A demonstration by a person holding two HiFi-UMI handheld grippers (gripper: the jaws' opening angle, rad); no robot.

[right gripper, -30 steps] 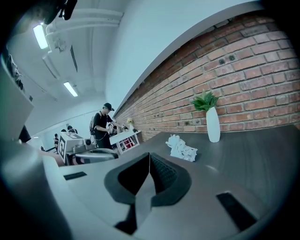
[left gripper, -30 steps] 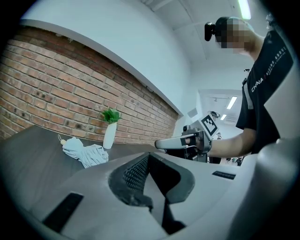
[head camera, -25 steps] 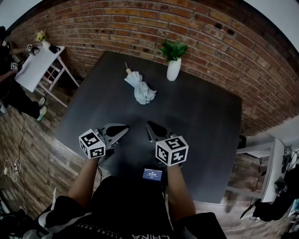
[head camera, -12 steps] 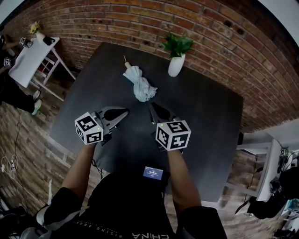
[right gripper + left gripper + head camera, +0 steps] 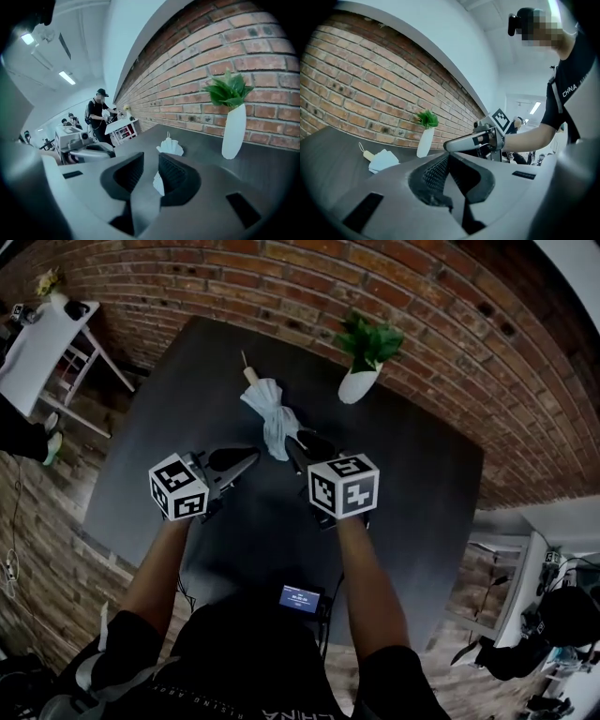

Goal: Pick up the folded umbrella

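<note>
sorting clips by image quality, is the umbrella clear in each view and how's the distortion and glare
Head view: heavy fisheye, brick wall bows, corners black, umbrella clear. Left gripper view: umbrella small but clear, ceiling light washed out. Right gripper view: umbrella clear, ceiling lights glare, edges dark.

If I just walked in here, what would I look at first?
Probably the pale folded umbrella, lying bright in the middle of the dark table. The right claw is at its near end; its jaws have just been opening, with the umbrella's tip in line with the gap but not pinched. Next comes the white vase of green leaves by the brick wall.
</note>
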